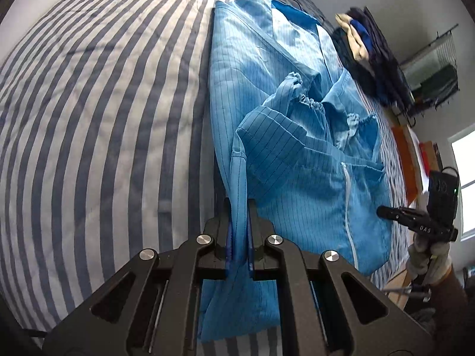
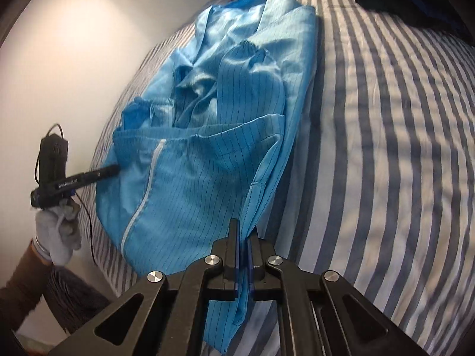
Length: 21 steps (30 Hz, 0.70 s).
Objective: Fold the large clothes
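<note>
While both claws pinch its hem | blue garment runs lengthwise away

Striped bedspread, white wall, bright window, wire rack

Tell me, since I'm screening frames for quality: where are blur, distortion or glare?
Left wrist view: fisheye bows the bedsheet stripes; the dark clothes pile smears; the window blows out. Right wrist view: the same bowing, a soft bright patch on the wall, blue garment fairly sharp.
</note>
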### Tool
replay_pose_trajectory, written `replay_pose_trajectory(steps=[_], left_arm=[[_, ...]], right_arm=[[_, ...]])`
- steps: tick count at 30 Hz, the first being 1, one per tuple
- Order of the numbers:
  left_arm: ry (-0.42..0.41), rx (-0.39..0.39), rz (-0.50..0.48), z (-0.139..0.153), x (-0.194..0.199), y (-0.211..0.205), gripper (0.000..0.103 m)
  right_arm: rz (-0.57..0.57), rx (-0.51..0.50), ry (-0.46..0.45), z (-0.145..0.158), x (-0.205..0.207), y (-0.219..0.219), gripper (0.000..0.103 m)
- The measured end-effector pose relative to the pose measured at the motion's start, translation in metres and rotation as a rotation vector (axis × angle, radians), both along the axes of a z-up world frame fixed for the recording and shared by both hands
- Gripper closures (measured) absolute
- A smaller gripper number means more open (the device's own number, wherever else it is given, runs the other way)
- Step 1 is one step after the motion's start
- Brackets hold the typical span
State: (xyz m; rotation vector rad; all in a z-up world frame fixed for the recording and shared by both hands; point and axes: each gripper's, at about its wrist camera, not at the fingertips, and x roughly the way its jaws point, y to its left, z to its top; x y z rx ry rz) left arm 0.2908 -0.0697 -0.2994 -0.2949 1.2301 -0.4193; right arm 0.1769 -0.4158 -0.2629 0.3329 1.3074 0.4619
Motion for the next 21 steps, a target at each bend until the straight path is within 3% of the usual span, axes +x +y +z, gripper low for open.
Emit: replay_pose_trajectory(steps=[5,7,11,16,21], left_arm=[[0.003,0.031,-0.020,-0.005,-0.017,-0.003,0.097],[0.003,0.048,-0.027,-0.003,-0.015,-0.006,0.093],[-0.043,0.116,-0.082,0.018,-0.016,-0.010,0.089],[-0.123,0.092,-0.089,0.062,-0.001,0.004,0.089],[-0.185,0.068,-0.121,0.092,0.047,-0.008,0.089]], right_arm=[[0.033,-0.038,0.011,-0.003,-0.009,0.015,0.102],[0.033,-0.057,0.008,-0.003,-0.004,0.020,0.101],[0.081,-0.105,-0.018,0.015,-0.008,0.025,0.071],[0.074,-0.089,-0.179,0.064,-0.005,0.005,0.072],[0.071,-0.074,-0.295,0.093,0.044,0.011,0.082]])
